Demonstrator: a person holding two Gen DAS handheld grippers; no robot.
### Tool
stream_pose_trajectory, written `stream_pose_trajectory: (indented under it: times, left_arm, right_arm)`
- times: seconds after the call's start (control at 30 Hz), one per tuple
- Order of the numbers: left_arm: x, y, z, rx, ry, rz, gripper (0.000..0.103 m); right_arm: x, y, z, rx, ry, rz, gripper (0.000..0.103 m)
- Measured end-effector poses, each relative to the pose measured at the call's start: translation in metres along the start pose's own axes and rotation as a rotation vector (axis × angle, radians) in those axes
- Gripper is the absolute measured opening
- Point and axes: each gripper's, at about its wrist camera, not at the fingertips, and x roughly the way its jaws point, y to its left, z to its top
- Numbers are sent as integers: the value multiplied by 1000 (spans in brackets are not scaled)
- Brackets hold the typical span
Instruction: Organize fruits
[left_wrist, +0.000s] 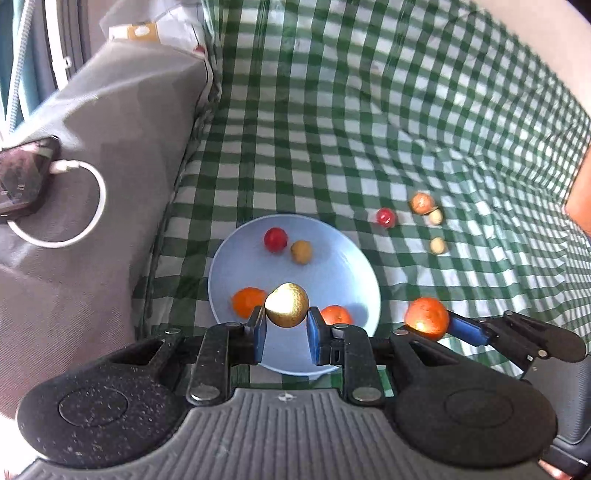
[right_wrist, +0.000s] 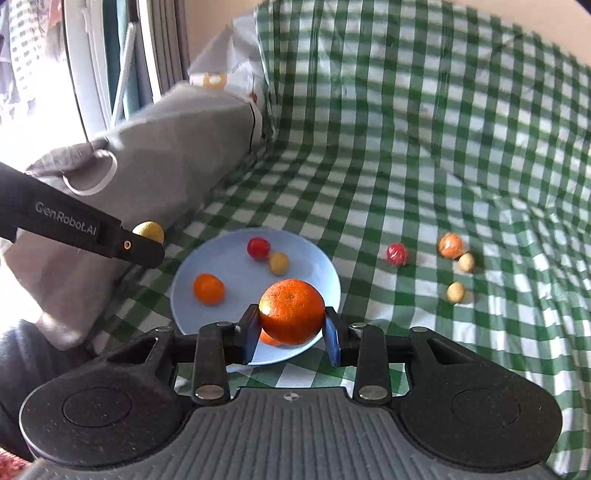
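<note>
Smooth glossy blue plate (right_wrist: 207, 280) on checked cloth (right_wrist: 406, 166); held orange (right_wrist: 291, 312) has dimpled, shiny peel.

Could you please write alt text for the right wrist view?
The right gripper clamps a mandarin above a pale blue plate holding four small fruits, on a green checked cloth. Four more fruits lie on the cloth to the right; the left gripper carries a yellowish fruit.

A green and white checked cloth (left_wrist: 369, 129) covered the surface and rose up at the back. At its left side lay a grey cushion (left_wrist: 110, 147). On the cushion rested a dark phone (left_wrist: 22, 177), with a white cable (left_wrist: 92, 206) plugged in and curling in a loop.
</note>
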Motion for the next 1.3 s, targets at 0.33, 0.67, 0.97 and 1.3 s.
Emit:
stream_pose_trajectory:
  times: [0.33, 0.67, 0.97, 1.3]
  left_arm:
    - [62, 6, 16, 36, 60, 54, 26]
    - [52, 9, 17, 4, 4, 85, 100]
    - [-28, 3, -23, 24, -36, 141, 103]
    - [-89, -6, -58, 2, -109, 157, 103]
  right_arm:
    - [73, -6, 8, -41, 91, 13, 37]
    - [97, -8, 23, -51, 149, 56, 70]
    - [9, -4, 20, -5, 94, 49, 96]
    - [-77, 28, -8, 14, -23, -10, 100]
